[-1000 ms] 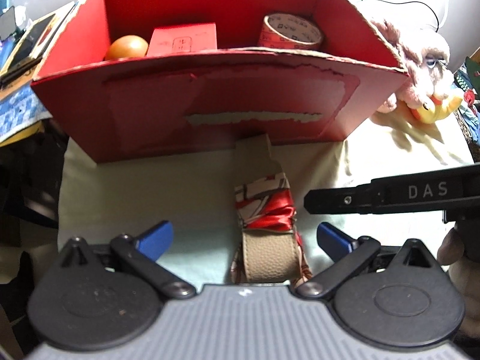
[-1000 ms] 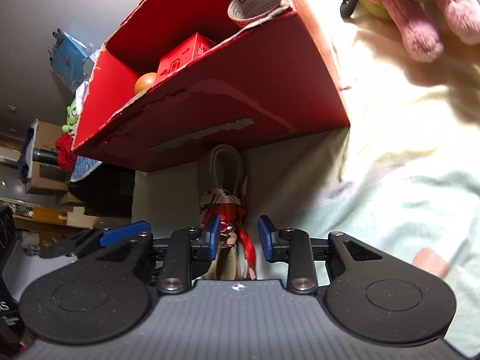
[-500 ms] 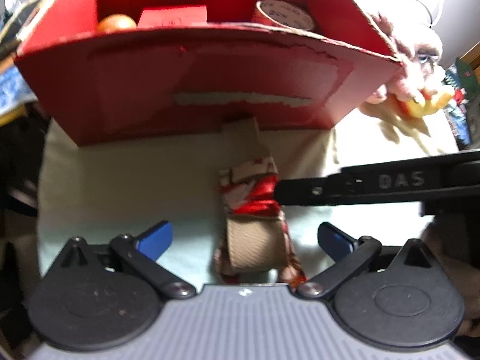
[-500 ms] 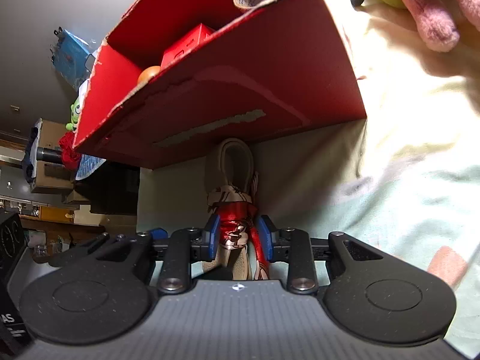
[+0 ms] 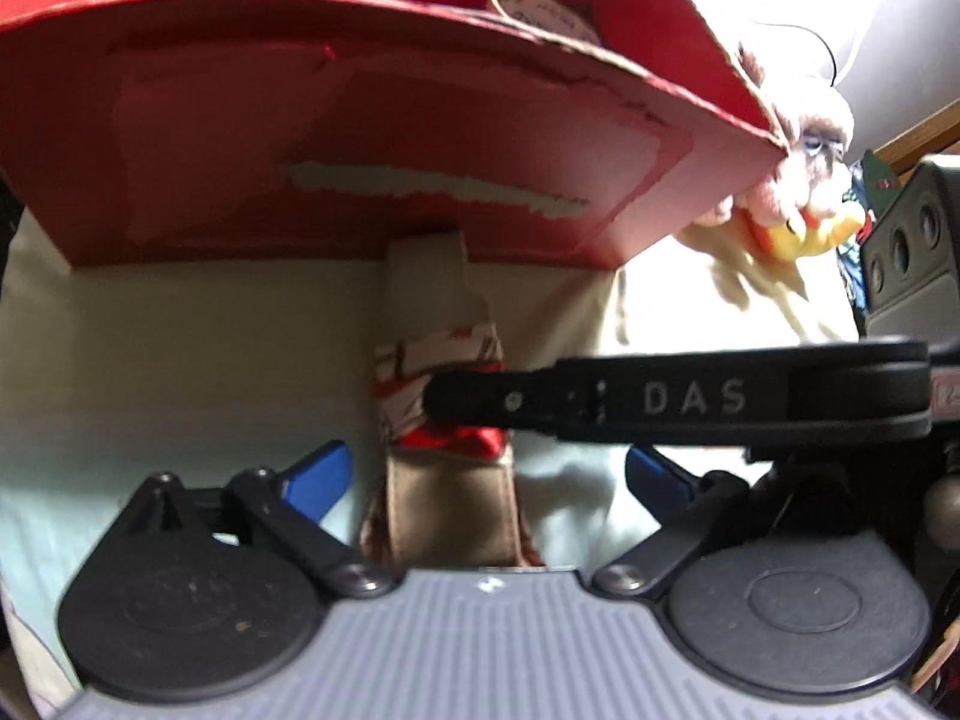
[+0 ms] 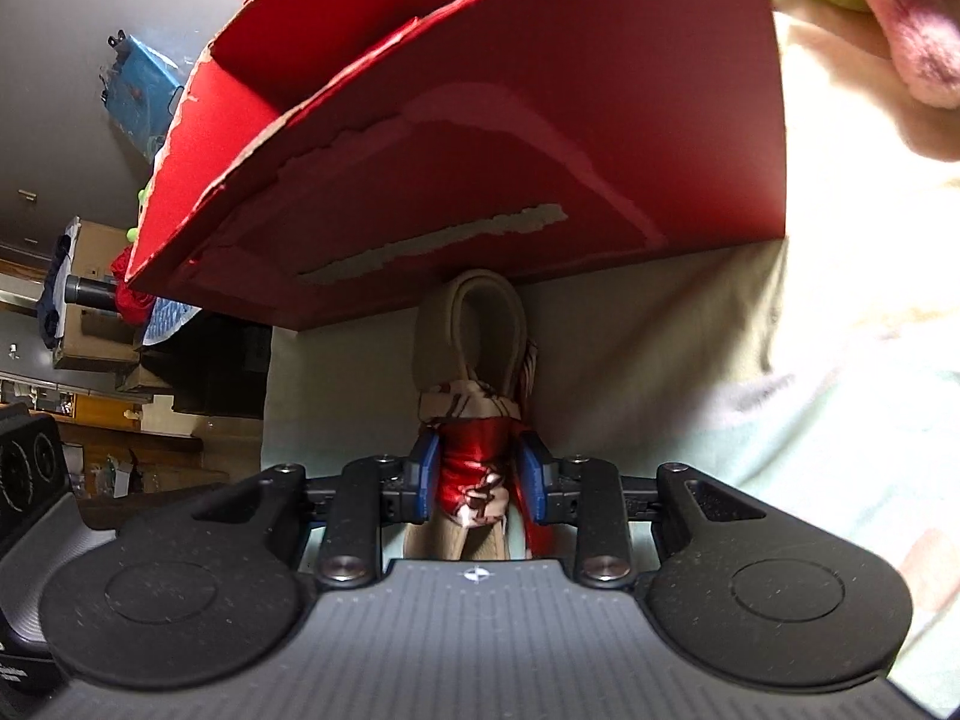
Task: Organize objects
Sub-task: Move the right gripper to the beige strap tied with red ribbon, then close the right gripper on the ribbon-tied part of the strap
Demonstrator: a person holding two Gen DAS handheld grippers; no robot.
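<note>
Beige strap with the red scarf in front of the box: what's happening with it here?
A person works two handheld grippers over a cloth-covered surface. The right gripper has its blue pads on either side of the red scarf knot of the beige strap, which lies before the red cardboard box. The left gripper straddles the strap's near end, jaws wide and closing, not touching it yet. The strap is not in the box. A tape roll already sits inside.

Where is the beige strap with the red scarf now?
In both views the strap lies on the pale cloth, its far end touching the red box, held by the right tongs.
</note>
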